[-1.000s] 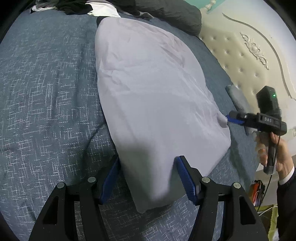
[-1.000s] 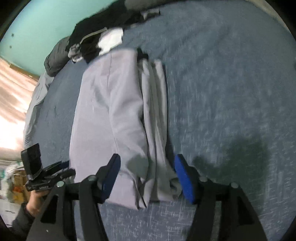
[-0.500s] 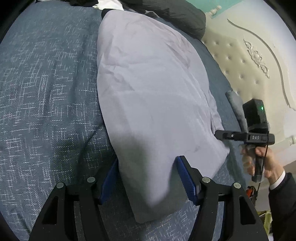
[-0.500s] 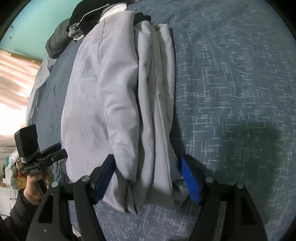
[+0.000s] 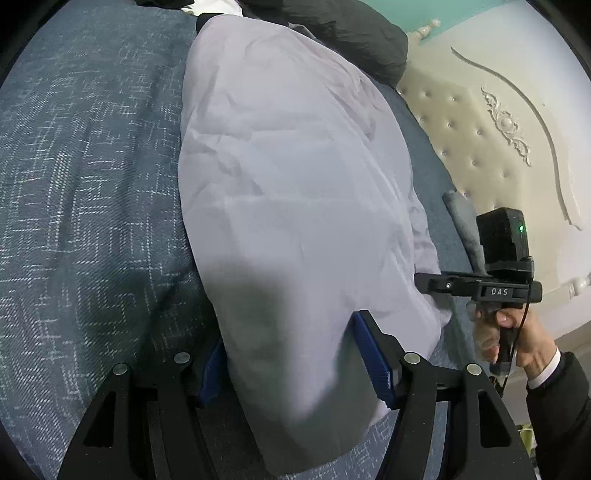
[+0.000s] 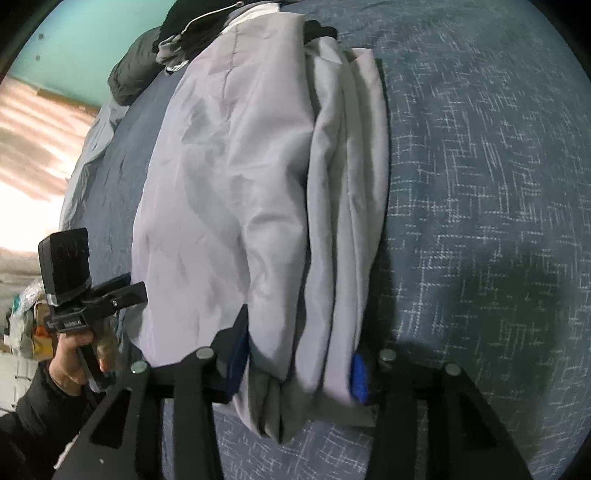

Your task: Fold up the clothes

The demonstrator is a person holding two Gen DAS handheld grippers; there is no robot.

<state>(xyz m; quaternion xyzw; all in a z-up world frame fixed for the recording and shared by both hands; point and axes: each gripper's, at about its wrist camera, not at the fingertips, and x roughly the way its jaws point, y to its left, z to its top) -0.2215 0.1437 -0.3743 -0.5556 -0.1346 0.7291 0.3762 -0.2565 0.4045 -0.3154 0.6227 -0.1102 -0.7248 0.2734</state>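
The grey garment [image 6: 229, 184] is straddled by the open left claw [image 5: 295, 362]; the right claw [image 6: 299, 362], just closing, should bite every layer.

Tufted cream headboard [image 5: 480, 125], teal wall [image 6: 85, 48]

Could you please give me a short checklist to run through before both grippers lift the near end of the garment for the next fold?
1. Left gripper straddles the near edge of the garment: ok, cloth lies between open jaws.
2. Left gripper clamped: not ok, a gap shows beside the right pad.
3. Right gripper on the folded layers: ok; its jaws have just been closing with the bunched cloth between them.
4. Right grip firm on all layers: cannot tell, the frame is blurred.
5. Garment lies flat on the bed: ok, only light creases.
6. Far pile of clothes clear of the garment: cannot tell.
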